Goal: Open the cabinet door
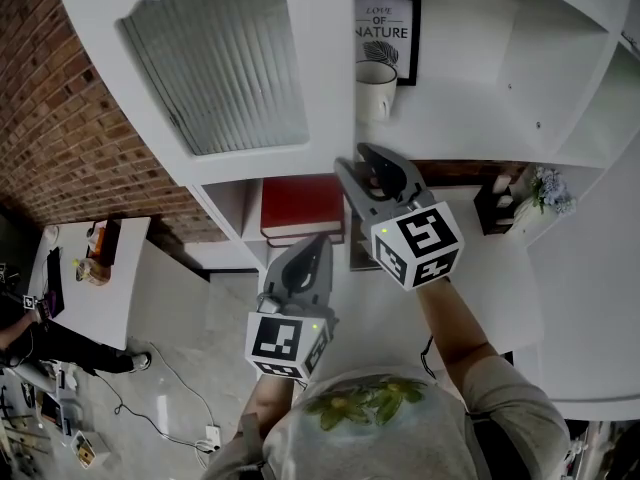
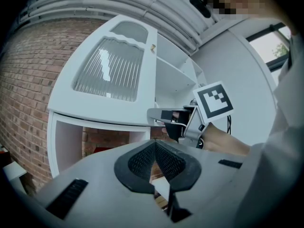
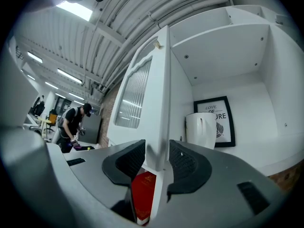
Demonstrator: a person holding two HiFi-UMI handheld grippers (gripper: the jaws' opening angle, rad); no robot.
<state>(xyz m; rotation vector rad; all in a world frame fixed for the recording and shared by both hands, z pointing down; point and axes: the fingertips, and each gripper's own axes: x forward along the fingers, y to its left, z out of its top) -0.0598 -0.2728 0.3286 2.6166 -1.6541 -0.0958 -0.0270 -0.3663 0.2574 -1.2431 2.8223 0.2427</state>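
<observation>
Legible on the framed print [image 1: 387, 33] at the back of the open shelf, behind a white mug [image 1: 375, 88]: "LOVE OF NATURE". Cabinet door [image 1: 230, 68] swung wide toward the brick wall, ribbed glass pane in its frame, free edge standing between the spread jaws of the right hand-held gripper [image 3: 156, 161], not clamped. Left hand-held gripper [image 2: 154, 145] lower, nearer the person, jaws together on nothing, apart from the door.

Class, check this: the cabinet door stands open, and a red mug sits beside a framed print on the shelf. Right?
The mug is white, not red; the right gripper view shows it. The cabinet door is open, the framed print beside the mug.
</observation>
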